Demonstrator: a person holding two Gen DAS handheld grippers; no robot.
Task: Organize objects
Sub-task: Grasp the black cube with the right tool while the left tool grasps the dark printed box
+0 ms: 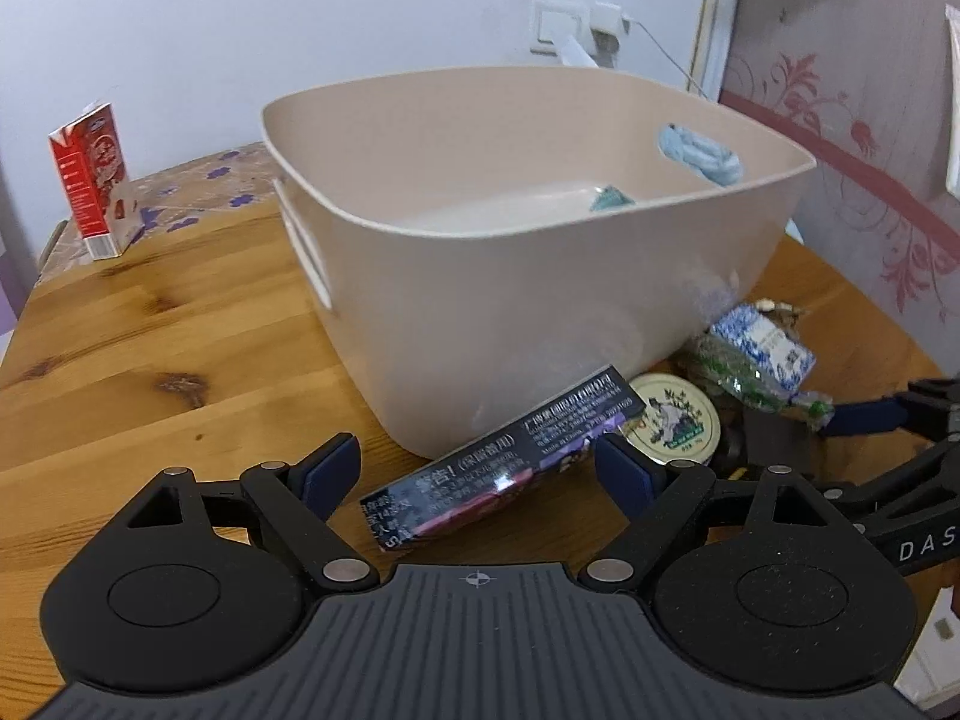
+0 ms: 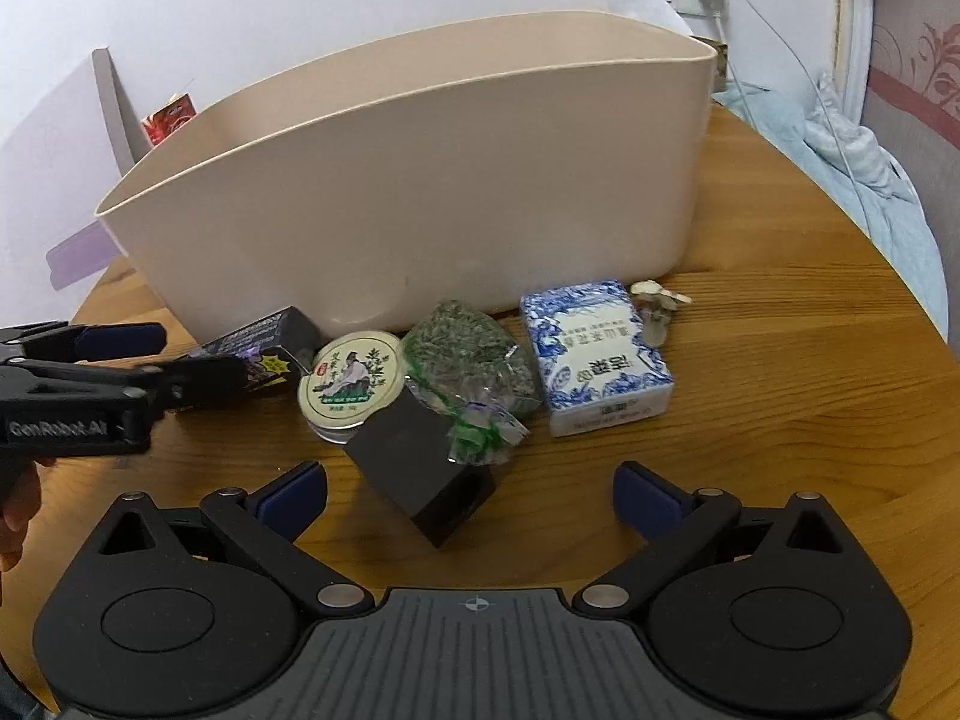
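A dark printed box (image 1: 504,456) lies flat on the wooden table (image 1: 150,330), against the front of a beige tub (image 1: 510,276). My left gripper (image 1: 480,471) stands open around it, pads apart from it. The right wrist view shows that gripper (image 2: 174,354) straddling the box (image 2: 264,342). My right gripper (image 2: 471,495) is open just above a black block (image 2: 420,462). Behind the block lie a round tin (image 2: 351,378), a bag of green herbs (image 2: 474,360) and a blue-and-white packet (image 2: 594,354).
A red carton (image 1: 93,180) stands at the table's far left. A small teal item (image 1: 609,198) sits inside the tub. A small pale trinket (image 2: 657,300) lies by the packet. Blue cloth (image 2: 840,144) is bunched past the table's right edge, under a charger cable.
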